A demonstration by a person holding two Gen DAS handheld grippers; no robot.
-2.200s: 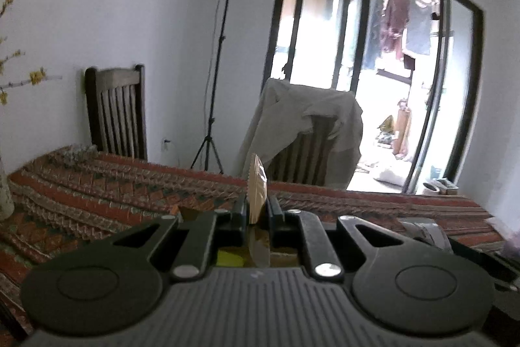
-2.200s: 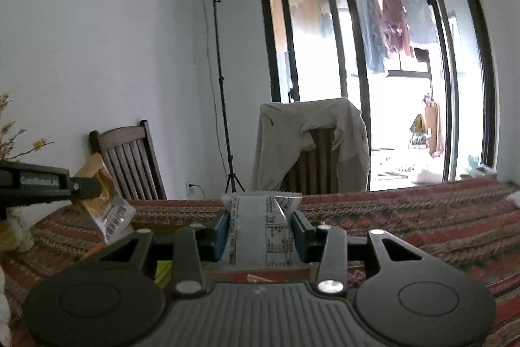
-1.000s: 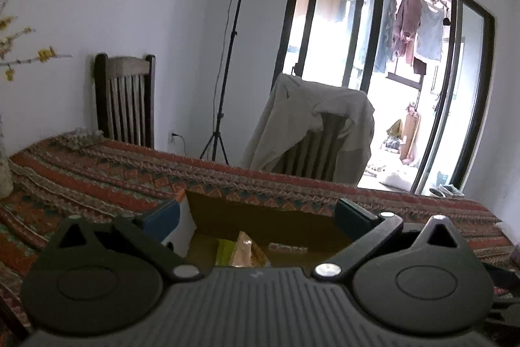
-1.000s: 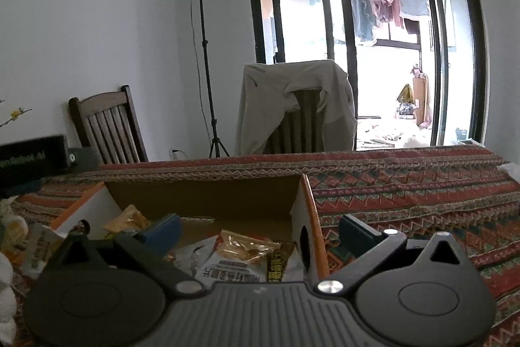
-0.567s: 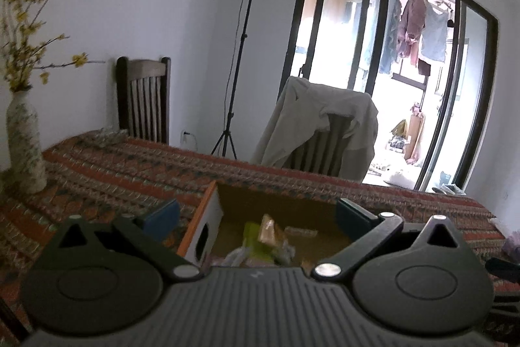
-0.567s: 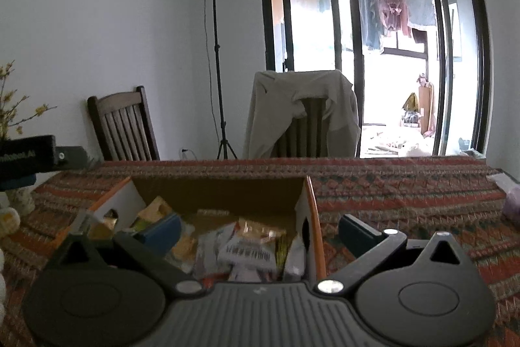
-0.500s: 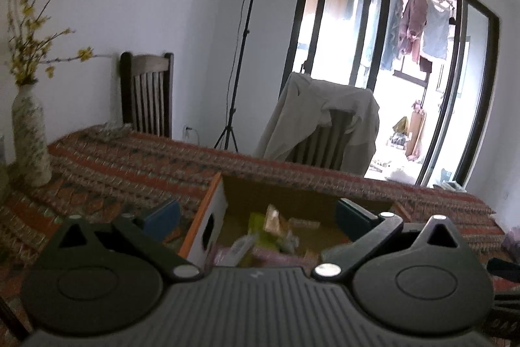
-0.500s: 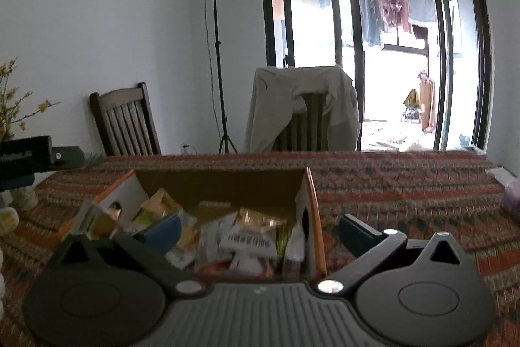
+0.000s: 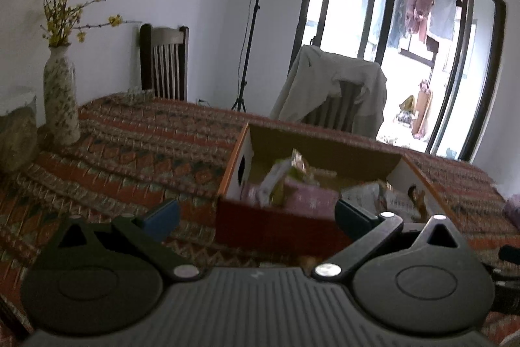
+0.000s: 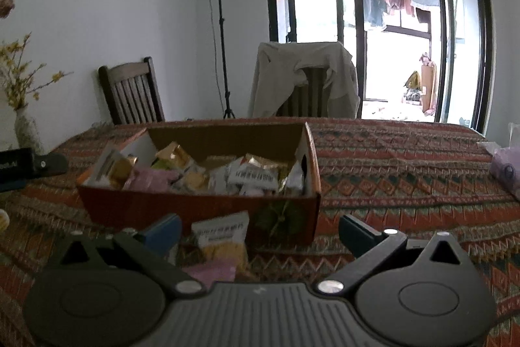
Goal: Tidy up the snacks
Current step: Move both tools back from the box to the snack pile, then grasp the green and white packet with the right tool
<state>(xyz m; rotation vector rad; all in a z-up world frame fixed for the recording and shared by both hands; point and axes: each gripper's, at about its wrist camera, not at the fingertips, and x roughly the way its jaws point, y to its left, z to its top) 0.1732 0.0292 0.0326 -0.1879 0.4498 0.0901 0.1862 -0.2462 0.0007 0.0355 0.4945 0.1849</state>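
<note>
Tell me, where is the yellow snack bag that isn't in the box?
In the right wrist view, the yellow snack bag lies on the tablecloth just in front of the box, nearer the left finger.

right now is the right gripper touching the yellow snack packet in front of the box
Apart. In the right wrist view the right gripper is open, and the yellow snack packet lies between its fingers with gaps either side.

Orange-sided open cardboard box (image 10: 201, 210) on patterned woven tablecloth (image 10: 406, 171); assorted snack packets (image 10: 250, 176) inside; white-and-yellow snack packet (image 10: 222, 236) before box, between my fingers.

Matt cardboard box (image 10: 201, 207), glossy packets (image 10: 253, 176)
</note>
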